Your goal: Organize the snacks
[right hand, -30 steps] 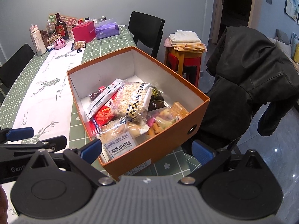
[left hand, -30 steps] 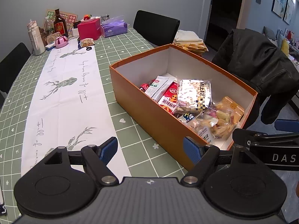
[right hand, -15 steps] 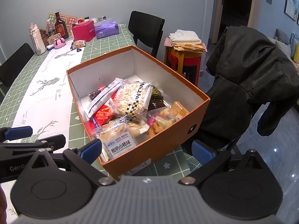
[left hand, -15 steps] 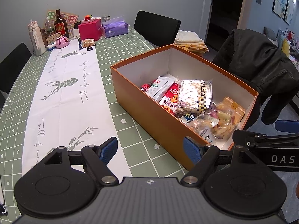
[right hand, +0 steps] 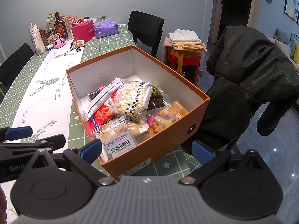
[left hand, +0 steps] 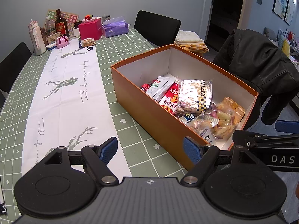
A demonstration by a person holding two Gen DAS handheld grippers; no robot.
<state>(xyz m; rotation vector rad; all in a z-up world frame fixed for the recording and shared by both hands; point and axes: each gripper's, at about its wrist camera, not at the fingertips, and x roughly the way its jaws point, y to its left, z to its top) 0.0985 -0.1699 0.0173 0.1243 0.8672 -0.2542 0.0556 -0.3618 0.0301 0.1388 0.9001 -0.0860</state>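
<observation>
Orange box (right hand: 160,145) on bench (left hand: 130,130) near right edge, long side running away toward far chair (left hand: 157,26). Snack bags (right hand: 133,100) piled inside. Left gripper (left hand: 150,150) and right gripper (right hand: 146,149): jaws wide apart, holding nothing.

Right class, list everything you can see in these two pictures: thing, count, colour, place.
box: one, orange, near table edge
snack packets: several, mixed colours, inside box
table: one, green checked cloth
runner: one, white, along table
pink box: one, far end
tissue pack: one, purple, far end
bottle: one, dark brown, far end
chairs: three, black, around table
jacket: one, black, draped right of table
stool: one, red and yellow, beyond box
left gripper: jaws open, empty
right gripper: jaws open, empty
</observation>
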